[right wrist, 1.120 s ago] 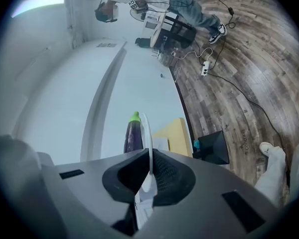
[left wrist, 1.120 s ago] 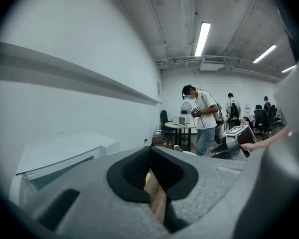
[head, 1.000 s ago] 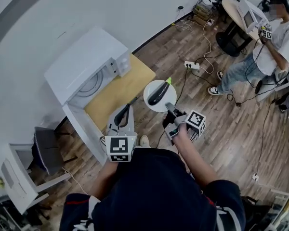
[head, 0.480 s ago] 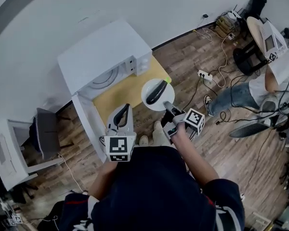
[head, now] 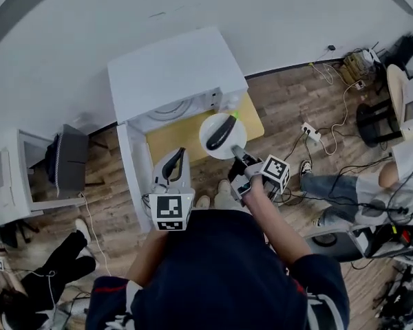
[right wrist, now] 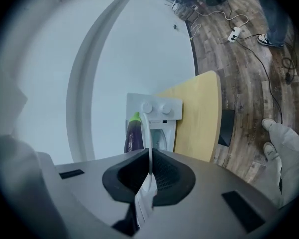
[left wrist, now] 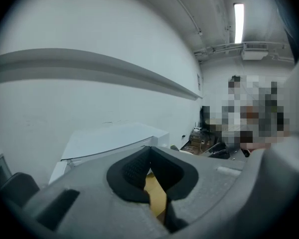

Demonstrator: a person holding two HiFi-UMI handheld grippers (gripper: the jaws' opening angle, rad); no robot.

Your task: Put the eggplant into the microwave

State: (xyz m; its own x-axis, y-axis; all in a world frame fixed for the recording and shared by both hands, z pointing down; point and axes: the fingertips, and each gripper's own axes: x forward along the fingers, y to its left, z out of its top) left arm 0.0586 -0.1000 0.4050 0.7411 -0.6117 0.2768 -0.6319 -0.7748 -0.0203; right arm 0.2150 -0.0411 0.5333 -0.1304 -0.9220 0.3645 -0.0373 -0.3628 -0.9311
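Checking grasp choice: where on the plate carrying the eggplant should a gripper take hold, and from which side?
Take the plate by its near rim, coming level from the person's side, as the right gripper does, shut on that edge. The plate is thin and flat, and the eggplant lies across its middle, leaving only rim free.

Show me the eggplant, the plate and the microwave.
eggplant [head: 222,131], head view, middle of its dark body.
plate [head: 207,125], head view, bare upper-left rim.
microwave [head: 173,74], head view, white top panel.
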